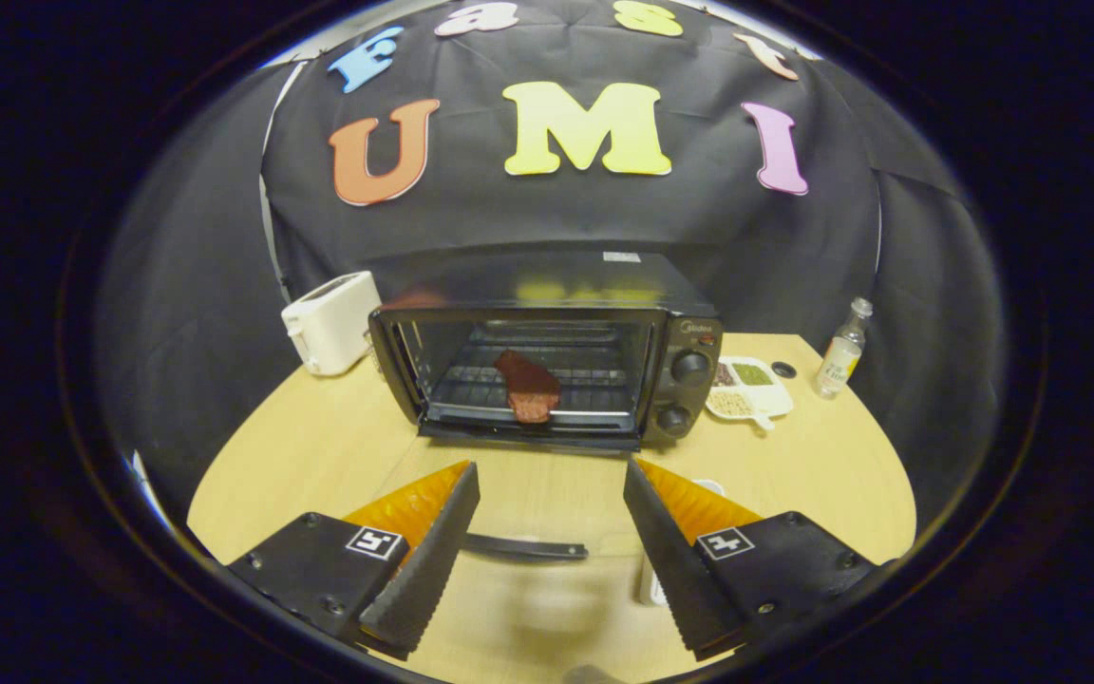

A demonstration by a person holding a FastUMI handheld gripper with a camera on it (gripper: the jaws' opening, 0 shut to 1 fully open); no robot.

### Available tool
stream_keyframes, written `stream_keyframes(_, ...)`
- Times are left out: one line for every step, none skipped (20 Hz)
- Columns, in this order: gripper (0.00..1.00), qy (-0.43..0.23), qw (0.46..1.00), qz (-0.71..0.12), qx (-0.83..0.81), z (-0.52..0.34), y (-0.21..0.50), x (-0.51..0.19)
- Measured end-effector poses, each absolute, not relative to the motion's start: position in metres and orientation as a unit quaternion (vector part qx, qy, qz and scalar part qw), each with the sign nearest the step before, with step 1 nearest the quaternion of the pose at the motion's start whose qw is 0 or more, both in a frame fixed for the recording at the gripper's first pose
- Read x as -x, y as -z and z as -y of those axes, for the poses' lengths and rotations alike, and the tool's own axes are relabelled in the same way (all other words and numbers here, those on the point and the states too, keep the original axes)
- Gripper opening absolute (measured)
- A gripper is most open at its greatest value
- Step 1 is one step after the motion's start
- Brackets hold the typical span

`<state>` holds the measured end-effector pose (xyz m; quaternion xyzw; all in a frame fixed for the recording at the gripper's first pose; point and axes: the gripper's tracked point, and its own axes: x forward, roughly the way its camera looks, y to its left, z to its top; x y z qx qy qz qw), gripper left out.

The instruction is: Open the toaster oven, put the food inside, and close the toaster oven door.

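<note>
We see a light wooden table (338,456) with a rounded front edge, carrying everything here. Near its back middle stands a black toaster oven (547,347), its glass door (528,532) folded down flat over the tabletop, the dark door handle (523,548) at its near edge. Just left of the oven sits a white pop-up toaster (330,321). On the oven's right, touching or nearly touching its side, lies a white divided dish (751,388) holding grains or seeds. Beyond the dish rests a small dark round cap (783,369), and further right stands a clear glass bottle (842,349), upright.
</note>
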<state>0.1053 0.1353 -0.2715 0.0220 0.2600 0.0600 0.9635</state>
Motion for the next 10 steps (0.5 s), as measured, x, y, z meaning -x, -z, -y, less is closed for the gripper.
stream_keyframes(0.97, -0.062, 0.961, -0.270, -0.018, -0.136, 0.280, -0.098)
stream_keyframes(0.98, -0.061, 0.958, -0.279, -0.014, -0.135, 0.288, -0.092)
stream_keyframes(0.98, -0.061, 0.956, -0.287, -0.012, -0.135, 0.297, -0.087)
stream_keyframes(0.98, -0.064, 0.953, -0.296, -0.010, -0.138, 0.308, -0.082)
stream_keyframes(0.98, -0.066, 0.950, -0.304, -0.007, -0.141, 0.318, -0.078)
stream_keyframes(0.98, -0.069, 0.948, -0.310, -0.004, -0.144, 0.327, -0.074)
stream_keyframes(0.98, -0.072, 0.946, -0.317, 0.001, -0.148, 0.335, -0.070)
stream_keyframes(0.98, -0.077, 0.943, -0.324, 0.006, -0.153, 0.346, -0.066)
stream_keyframes(0.98, -0.080, 0.941, -0.329, 0.010, -0.157, 0.354, -0.063)
stream_keyframes(0.98, -0.084, 0.938, -0.335, 0.012, -0.161, 0.361, -0.062)
